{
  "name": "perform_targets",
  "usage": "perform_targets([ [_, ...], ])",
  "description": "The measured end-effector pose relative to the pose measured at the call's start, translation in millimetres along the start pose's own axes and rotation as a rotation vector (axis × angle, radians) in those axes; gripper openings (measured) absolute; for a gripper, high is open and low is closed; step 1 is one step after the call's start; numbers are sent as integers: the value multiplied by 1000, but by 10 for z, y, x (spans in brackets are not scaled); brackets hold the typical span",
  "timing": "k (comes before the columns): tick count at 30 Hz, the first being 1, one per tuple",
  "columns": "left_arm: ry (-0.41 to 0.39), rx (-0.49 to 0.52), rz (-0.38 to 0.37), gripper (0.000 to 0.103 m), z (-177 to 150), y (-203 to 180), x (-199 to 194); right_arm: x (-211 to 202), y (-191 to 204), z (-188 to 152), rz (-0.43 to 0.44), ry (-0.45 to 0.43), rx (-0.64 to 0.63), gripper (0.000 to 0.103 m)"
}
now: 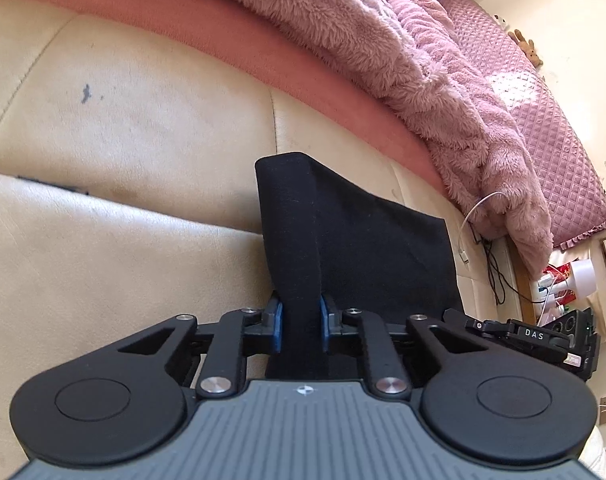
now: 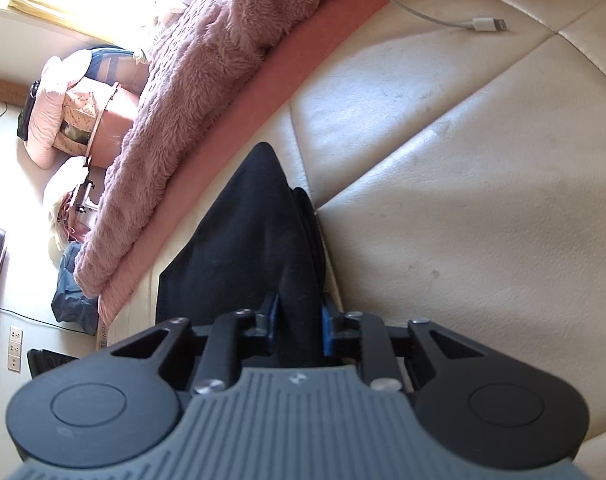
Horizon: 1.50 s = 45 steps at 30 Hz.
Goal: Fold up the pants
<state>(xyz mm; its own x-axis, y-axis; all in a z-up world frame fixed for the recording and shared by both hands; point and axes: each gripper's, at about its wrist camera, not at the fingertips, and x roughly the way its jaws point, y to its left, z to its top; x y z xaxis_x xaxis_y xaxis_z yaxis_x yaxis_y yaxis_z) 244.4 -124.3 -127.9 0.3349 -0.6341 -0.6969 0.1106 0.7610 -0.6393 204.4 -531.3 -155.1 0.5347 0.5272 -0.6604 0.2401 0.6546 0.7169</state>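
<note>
Left gripper and right gripper each pinch a raised edge of the black pants, which lie on the cream sofa; fold step appears underway, next move likely carrying both edges across evenly.

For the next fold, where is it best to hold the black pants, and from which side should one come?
Probably at the near corners, where both tongs grip now: the left tongs and right tongs each pinch the black pants from the cushion's front, fur blanket behind.
</note>
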Motion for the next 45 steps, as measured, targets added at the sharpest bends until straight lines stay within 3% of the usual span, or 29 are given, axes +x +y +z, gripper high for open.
perform_targets([
  [6,-20,34,32,18,113,87,-359,26,336,-174,32,7,-25,12],
  [11,-45,76,70,18,324,361,-857,277,798,-366,96,22,-48,11],
  [20,-63,114,220,18,940,1266,-1850,1466,1966,-821,202,114,-69,11],
  [25,-51,96,289,18,1156,1754,-2056,2157,2436,-1067,201,172,-69,11],
  [32,-30,78,315,19,1248,2258,-2047,2670,2634,-1194,147,216,-102,11],
  [34,-26,79,325,25,1227,2315,-2016,2729,2659,-1204,119,210,-127,12],
  [38,-34,66,391,44,1197,2437,-1994,2793,2777,-1219,52,193,-208,18],
  [39,-40,75,414,48,1185,2432,-2007,2796,2824,-1221,19,180,-245,26],
  [42,-53,121,509,50,1145,2326,-2078,2735,2982,-1252,-59,139,-356,34],
  [45,-82,162,603,48,1076,2135,-2235,2484,3149,-1267,-102,67,-457,35],
])
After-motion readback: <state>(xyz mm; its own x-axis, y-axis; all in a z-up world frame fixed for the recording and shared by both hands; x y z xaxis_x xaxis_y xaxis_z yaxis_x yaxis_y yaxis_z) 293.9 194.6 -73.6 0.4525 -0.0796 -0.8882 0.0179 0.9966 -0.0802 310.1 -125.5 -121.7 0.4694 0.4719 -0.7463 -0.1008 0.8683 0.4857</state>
